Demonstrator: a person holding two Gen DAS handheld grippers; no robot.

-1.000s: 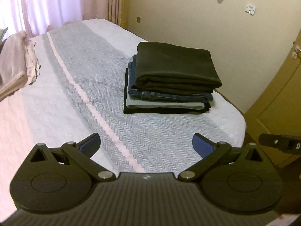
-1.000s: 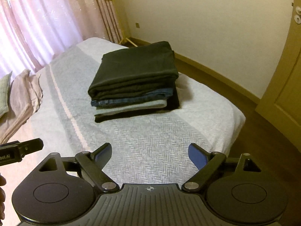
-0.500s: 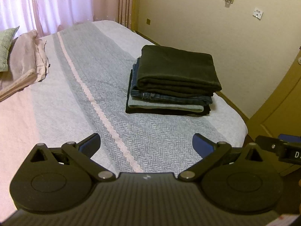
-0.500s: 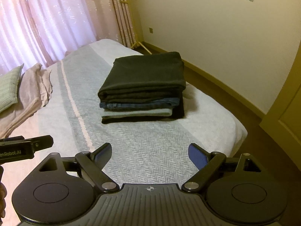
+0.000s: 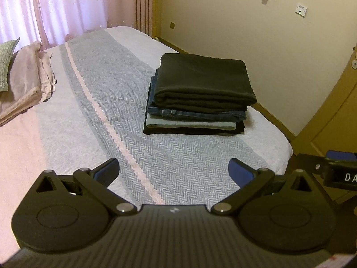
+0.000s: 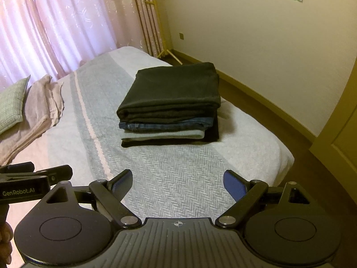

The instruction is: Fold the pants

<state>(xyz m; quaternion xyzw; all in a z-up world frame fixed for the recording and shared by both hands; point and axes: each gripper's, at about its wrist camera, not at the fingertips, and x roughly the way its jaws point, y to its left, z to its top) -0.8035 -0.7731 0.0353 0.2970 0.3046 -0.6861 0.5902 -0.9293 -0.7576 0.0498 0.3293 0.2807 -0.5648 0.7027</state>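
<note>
- Four folded pants (image 5: 200, 96) sit stacked on the bed (image 5: 111, 111), toward its far right corner, exactly as a second ago; both views have tilted up, showing more curtain (image 6: 55, 33).
- Left gripper (image 5: 174, 172) is spread wide, holding nothing, above the bedspread.
- Right gripper (image 6: 177, 183) likewise gapes empty, well apart from the stack.

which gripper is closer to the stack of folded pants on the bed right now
Neither clearly. The left gripper and right gripper are both open, side by side short of the stack of folded pants, touching nothing. The stack lies right of centre for the left, roughly centred for the right.
</note>
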